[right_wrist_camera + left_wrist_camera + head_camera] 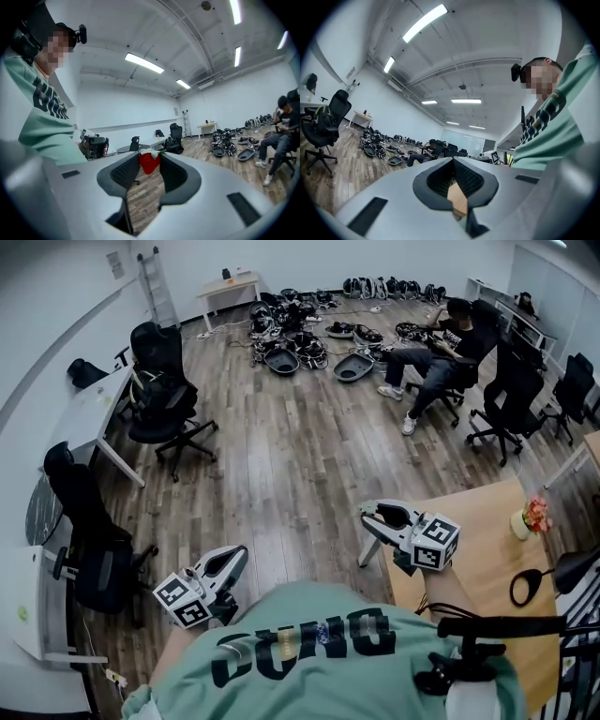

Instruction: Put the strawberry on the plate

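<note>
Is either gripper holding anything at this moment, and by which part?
The right gripper holds the strawberry by its red sides, pinched between the jaw tips. The left gripper holds nothing; its jaws are together.

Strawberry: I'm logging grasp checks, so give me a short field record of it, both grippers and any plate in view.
right gripper: shut on the strawberry, near the wooden table edge
strawberry: red, pinched between the fingers, resting on no surface
left gripper: fingers together, nothing between them
plate: none in view
</note>
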